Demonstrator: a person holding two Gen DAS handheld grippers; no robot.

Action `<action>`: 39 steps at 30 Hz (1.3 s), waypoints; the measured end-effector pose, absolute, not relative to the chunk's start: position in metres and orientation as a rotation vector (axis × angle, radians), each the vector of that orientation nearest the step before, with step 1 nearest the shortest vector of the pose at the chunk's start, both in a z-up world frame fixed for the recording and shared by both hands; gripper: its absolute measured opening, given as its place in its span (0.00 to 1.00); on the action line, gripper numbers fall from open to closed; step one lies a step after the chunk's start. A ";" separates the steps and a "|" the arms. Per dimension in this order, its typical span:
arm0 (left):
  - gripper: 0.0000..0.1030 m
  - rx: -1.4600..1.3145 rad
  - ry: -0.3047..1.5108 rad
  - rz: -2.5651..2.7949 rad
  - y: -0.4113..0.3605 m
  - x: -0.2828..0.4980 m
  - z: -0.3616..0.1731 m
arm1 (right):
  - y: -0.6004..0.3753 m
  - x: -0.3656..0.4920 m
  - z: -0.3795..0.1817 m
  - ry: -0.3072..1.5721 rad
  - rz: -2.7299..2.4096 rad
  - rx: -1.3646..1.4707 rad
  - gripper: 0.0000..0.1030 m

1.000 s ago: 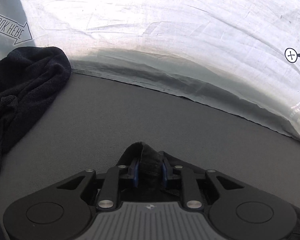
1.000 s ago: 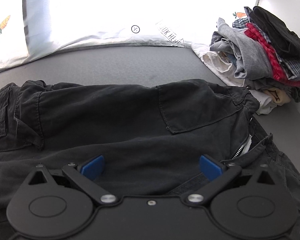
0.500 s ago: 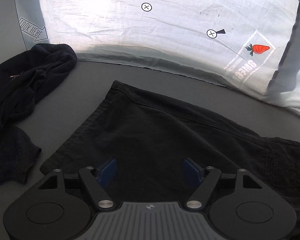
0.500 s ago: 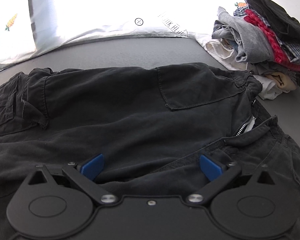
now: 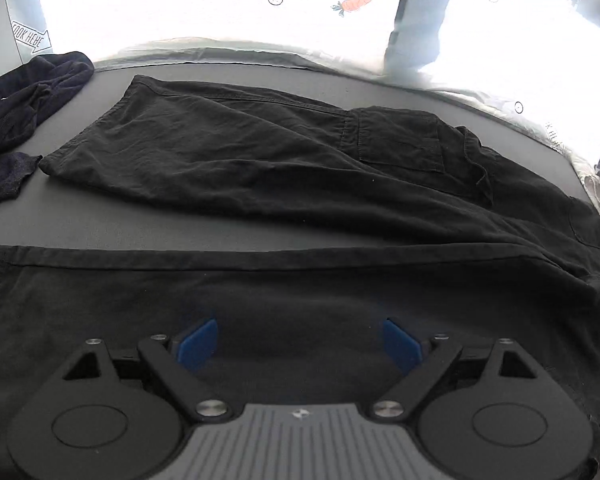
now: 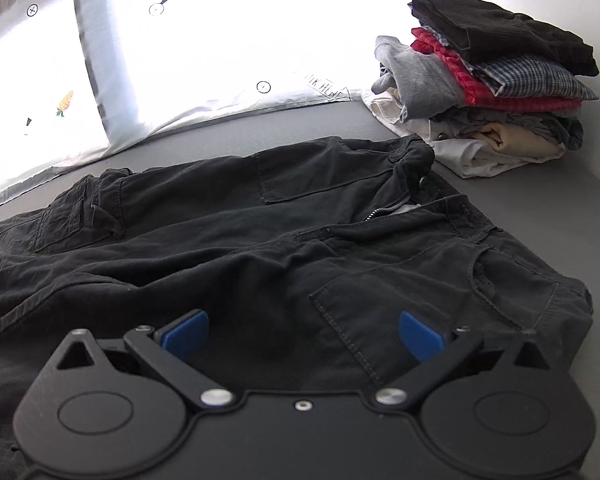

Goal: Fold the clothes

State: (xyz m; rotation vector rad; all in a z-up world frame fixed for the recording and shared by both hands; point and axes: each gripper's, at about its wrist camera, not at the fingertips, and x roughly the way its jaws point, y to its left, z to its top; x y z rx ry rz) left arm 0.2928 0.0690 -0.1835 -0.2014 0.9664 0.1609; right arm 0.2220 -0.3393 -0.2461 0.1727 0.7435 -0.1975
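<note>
Black cargo trousers [image 5: 284,168] lie spread on the grey surface, both legs stretched toward the left of the left wrist view, the waist and open zip [image 6: 392,212] at the right. My left gripper [image 5: 300,344] hovers over the near leg, its jaws still opening, blue pads wide apart and nothing gripped between them. My right gripper [image 6: 302,332] hangs over the near hip pocket [image 6: 420,300], open, with only flat cloth below it.
A stack of folded clothes [image 6: 488,80] stands at the back right by the wall. A crumpled dark garment [image 5: 24,96] lies at the far left. White printed pillows [image 6: 180,60] run along the back edge.
My left gripper let go of the dark cloth, opened wide and pulled back, bringing both trouser legs into view. My right gripper shifted toward the near hip pocket, staying open.
</note>
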 end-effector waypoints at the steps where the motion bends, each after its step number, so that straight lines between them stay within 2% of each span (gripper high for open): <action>1: 0.87 -0.216 0.980 0.168 0.061 0.289 -0.186 | -0.352 0.217 -0.245 0.746 -0.212 0.192 1.00; 9: 0.88 -0.284 1.092 0.221 0.002 0.264 -0.219 | -0.450 0.184 -0.256 0.775 -0.301 0.321 1.00; 15: 1.00 -0.229 1.124 0.323 -0.024 0.261 -0.232 | -0.495 0.176 -0.286 0.820 -0.230 0.576 1.00; 19: 1.00 -0.227 1.117 0.370 -0.029 0.260 -0.234 | -0.515 0.181 -0.303 0.803 -0.100 0.875 0.99; 21: 1.00 -0.231 1.108 0.373 -0.029 0.258 -0.234 | -0.519 0.187 -0.308 0.799 -0.082 0.942 0.91; 23: 1.00 -0.226 1.090 0.375 -0.030 0.255 -0.234 | -0.524 0.192 -0.311 0.791 -0.069 1.000 0.88; 24: 1.00 -0.223 1.076 0.378 -0.031 0.254 -0.235 | -0.527 0.195 -0.313 0.786 -0.062 1.032 0.72; 27: 1.00 -0.218 1.038 0.386 -0.033 0.248 -0.237 | -0.537 0.200 -0.326 0.781 -0.081 1.158 0.50; 29: 1.00 -0.215 1.016 0.392 -0.034 0.245 -0.238 | -0.543 0.199 -0.336 0.761 -0.095 1.258 0.42; 33: 1.00 -0.207 0.982 0.397 -0.037 0.240 -0.239 | -0.546 0.195 -0.347 0.728 -0.104 1.357 0.39; 36: 1.00 -0.206 0.975 0.403 -0.038 0.239 -0.239 | -0.546 0.194 -0.350 0.730 -0.115 1.358 0.26; 39: 1.00 -0.206 0.977 0.401 -0.038 0.239 -0.238 | -0.542 0.196 -0.344 0.744 -0.124 1.290 0.22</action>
